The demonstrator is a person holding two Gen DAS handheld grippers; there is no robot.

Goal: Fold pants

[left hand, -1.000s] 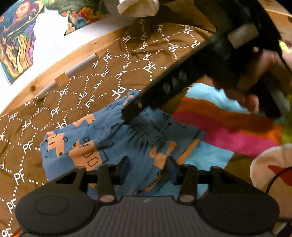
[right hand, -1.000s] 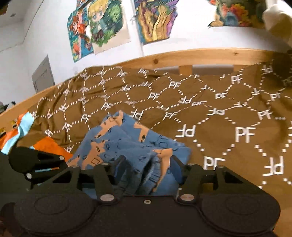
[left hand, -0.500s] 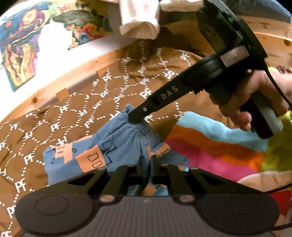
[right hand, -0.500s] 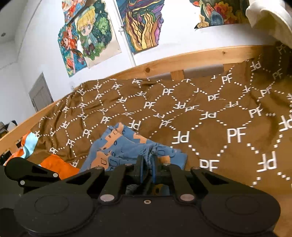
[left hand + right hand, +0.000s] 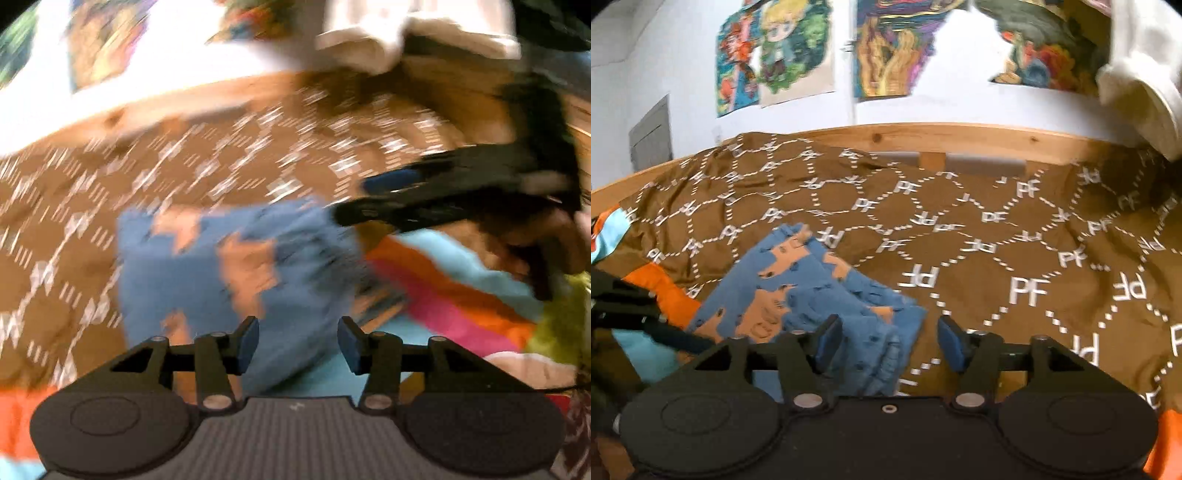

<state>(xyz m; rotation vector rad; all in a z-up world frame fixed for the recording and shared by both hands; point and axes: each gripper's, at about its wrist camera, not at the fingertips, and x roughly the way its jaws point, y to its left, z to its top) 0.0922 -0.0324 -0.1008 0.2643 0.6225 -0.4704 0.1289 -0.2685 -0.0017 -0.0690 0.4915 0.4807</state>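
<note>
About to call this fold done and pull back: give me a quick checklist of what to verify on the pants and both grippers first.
1. Left gripper released: ok, jaws have just been opening, pads clear of cloth.
2. Right gripper released: ok, jaws have just been opening, pads off the fabric.
3. Blue pants folded into a compact stack: ok.
4. Edges aligned: cannot tell, left view blurred.
5. Pants resting on the brown PF bedspread: ok, partly over the striped blanket.

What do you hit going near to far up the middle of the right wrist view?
right gripper → blue pants → brown PF blanket → wooden bed rail → white wall with posters
</note>
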